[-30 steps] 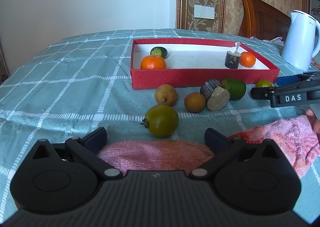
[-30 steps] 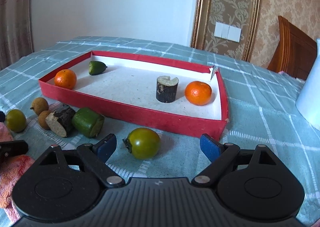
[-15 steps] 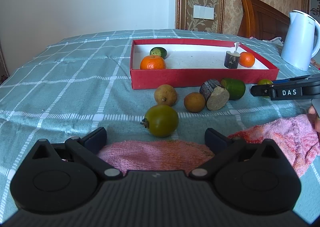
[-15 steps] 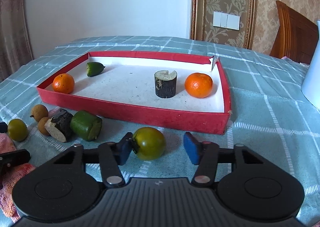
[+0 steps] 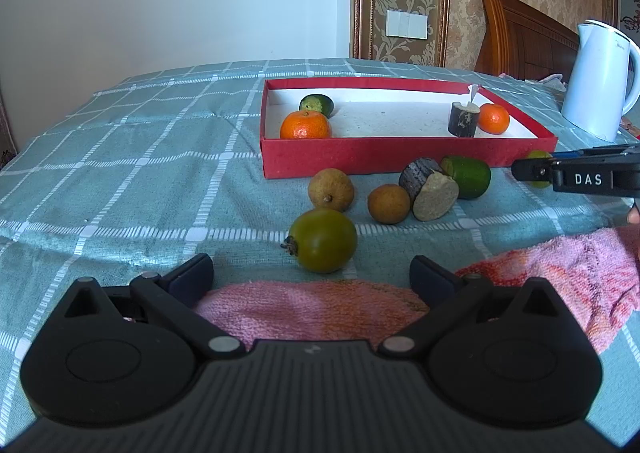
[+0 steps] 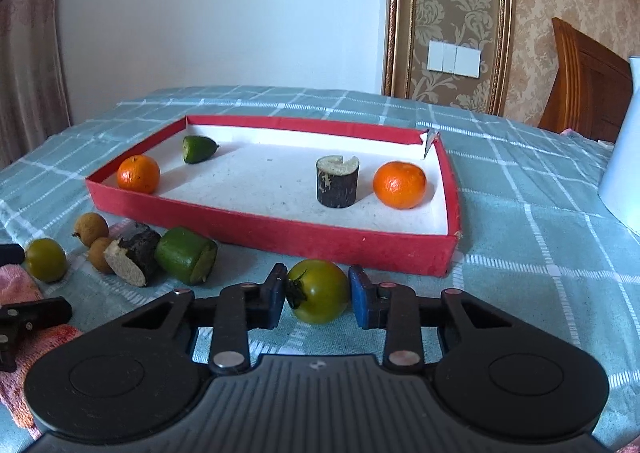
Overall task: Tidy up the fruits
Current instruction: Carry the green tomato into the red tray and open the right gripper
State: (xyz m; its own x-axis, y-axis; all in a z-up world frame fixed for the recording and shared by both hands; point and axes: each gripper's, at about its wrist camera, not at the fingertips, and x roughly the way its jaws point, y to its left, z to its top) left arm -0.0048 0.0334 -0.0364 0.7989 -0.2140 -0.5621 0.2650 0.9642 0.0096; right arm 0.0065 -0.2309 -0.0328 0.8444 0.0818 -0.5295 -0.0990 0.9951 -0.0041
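Closing around green fruit [image 6: 319, 290] just outside red tray [image 6: 280, 231], near wall at 12 o'clock: right tool [image 6: 318, 295], blue pads [image 6: 359, 295] flanking fruit at 9 and 3 o'clock, touching or nearly so; firm clamp not certain. Approached low and level with fruit's widest girth, presumably to keep round body from rolling out. Compared with a second earlier: jaws then wide apart, fruit loose between them; now drawn in tight. Left tool [image 5: 312, 273]: apart, empty, above pink towel [image 5: 312, 309], unchanged, second green fruit [image 5: 323, 240] at 12 o'clock on tabletop [image 5: 120, 173]. Already inside tray: two oranges [image 6: 399, 184], green piece, dark stub. Awaiting sorting outside: brown fruits [image 5: 331, 189], cut pieces.
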